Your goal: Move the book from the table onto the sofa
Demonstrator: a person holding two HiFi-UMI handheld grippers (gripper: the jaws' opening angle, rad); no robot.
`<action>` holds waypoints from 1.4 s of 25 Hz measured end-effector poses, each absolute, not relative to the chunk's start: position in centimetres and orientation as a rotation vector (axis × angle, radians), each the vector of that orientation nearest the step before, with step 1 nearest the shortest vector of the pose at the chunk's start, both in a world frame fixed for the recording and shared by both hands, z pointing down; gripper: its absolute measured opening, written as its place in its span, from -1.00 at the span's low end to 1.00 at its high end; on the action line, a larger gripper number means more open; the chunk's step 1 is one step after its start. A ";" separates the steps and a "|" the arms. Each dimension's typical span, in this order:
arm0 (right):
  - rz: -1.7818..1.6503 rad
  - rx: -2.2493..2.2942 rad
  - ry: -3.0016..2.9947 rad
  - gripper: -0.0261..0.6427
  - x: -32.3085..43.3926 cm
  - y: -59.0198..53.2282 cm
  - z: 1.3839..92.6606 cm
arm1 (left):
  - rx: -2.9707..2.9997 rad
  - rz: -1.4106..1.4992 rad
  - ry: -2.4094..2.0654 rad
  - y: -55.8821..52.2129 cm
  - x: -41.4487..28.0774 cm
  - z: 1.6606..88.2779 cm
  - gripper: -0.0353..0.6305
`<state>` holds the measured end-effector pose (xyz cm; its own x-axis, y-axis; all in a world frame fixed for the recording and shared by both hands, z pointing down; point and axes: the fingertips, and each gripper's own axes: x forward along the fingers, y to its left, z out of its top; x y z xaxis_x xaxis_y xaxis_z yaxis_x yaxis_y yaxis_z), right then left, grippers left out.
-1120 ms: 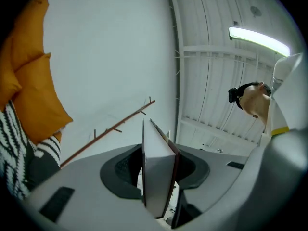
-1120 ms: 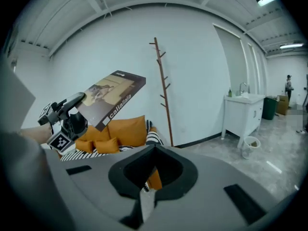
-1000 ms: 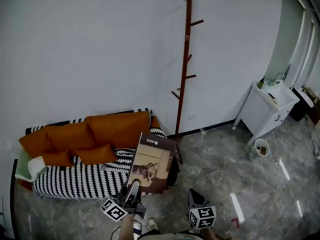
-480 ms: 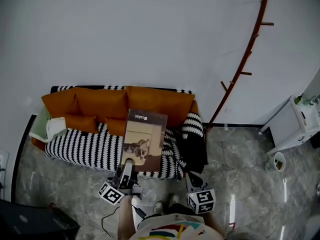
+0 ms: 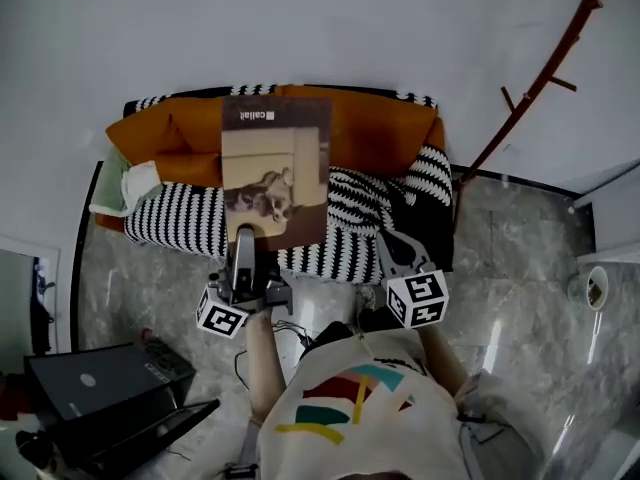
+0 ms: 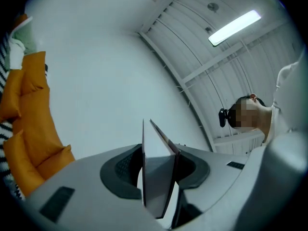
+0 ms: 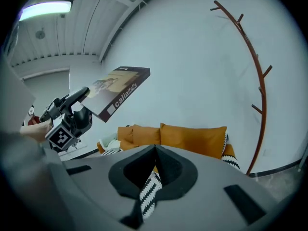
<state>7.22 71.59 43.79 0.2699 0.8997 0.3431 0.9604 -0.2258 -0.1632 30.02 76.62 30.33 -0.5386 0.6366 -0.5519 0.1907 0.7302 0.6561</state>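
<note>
One book (image 5: 275, 168) clamped by lower edge in left gripper (image 5: 245, 238); I am holding it aloft over sofa (image 5: 180, 223), presumably clearing cushions (image 5: 375, 128) before set-down. Right gripper (image 5: 392, 243) idling, jaws together, empty.

- The sofa (image 5: 345, 256) stands against the wall, ahead of the person.
- Cushions (image 5: 378, 128) line its back.
- The book (image 5: 276, 168) hangs over the sofa's left half, its near edge between the left gripper's (image 5: 244, 236) jaws.
- The right gripper (image 5: 388, 240) is right of it, apart from the book.
- A coat rack (image 5: 534, 89) stands right of the sofa.
- A case (image 5: 105, 383) lies on the floor at the person's left.
</note>
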 end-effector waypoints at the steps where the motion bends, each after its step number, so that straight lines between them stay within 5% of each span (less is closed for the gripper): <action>1: -0.227 -2.222 -1.689 -0.89 7.2 72.6 43.4 | 0.622 0.660 2.099 77.4 29.6 29.5 -0.43; 18: -0.153 -1.761 -1.983 -0.89 -7.8 73.4 45.8 | 0.376 1.034 2.197 89.0 11.4 36.0 -0.43; 35: -0.276 -1.528 -2.102 -0.89 -10.1 74.9 46.4 | 0.481 1.441 2.183 95.3 7.2 50.7 -0.43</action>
<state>-10.07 74.89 46.44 -0.2264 0.8234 0.5203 0.9298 0.3418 -0.1364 7.16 95.28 50.65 -0.8241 0.5314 -0.1962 0.0285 0.3847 0.9226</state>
